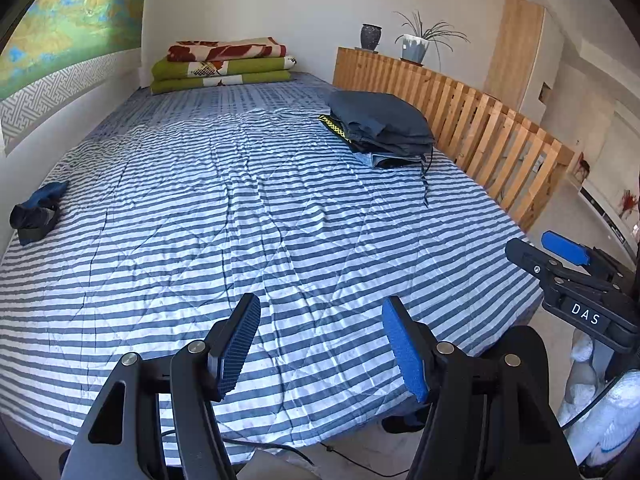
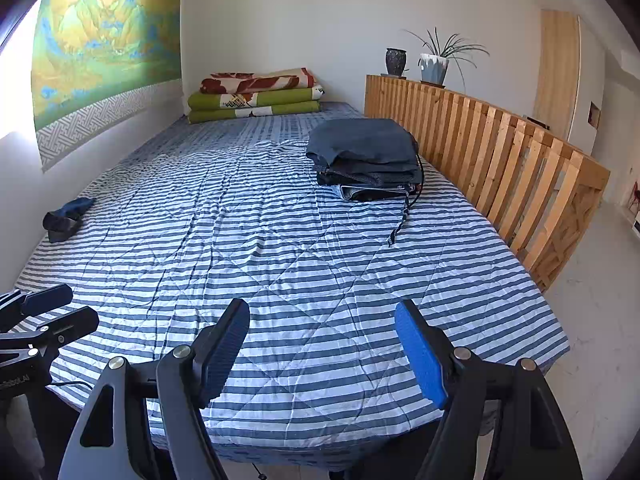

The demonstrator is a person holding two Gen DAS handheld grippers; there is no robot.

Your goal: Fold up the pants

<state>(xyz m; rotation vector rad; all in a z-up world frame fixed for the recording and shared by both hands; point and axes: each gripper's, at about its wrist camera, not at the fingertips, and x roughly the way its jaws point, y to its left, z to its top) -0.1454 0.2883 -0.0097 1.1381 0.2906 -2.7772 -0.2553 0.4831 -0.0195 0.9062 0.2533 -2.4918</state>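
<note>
While the left gripper (image 1: 322, 346) hangs over the near edge of the bed, its jaws stand apart with nothing between them; the ribbed blue pads (image 1: 404, 350) face each other over bare cloth. Under it lies a quilted bedspread (image 1: 224, 208) in blue and white stripes, soft and creased, stitched in a diamond pattern. Folded pants sit in a stack (image 1: 380, 128) toward the far right of the bed, close to the slatted wooden rail (image 1: 480, 128); dark fabric lies on top, pale denim at the bottom, and a braided cord trails from it onto the stripes. One small dark crumpled garment (image 1: 36, 212) lies at the left edge by the wall. Folded blankets (image 1: 224, 66), green and red-patterned, are piled at the far end. At the right edge the right gripper (image 1: 560, 256) shows from the side.

From the right wrist, the right gripper (image 2: 324, 350) is likewise spread wide and empty over the near hem. Most of the striped bedspread (image 2: 240, 240) between it and the stack of pants (image 2: 368, 160) is bare. Beside the stack runs the wooden rail (image 2: 500, 168), with a potted plant (image 2: 436, 62) and a dark vase (image 2: 396, 62) on its top ledge. Part of the left gripper (image 2: 52, 312) shows at the left, and a landscape hanging (image 2: 104, 40) covers the left wall.
</note>
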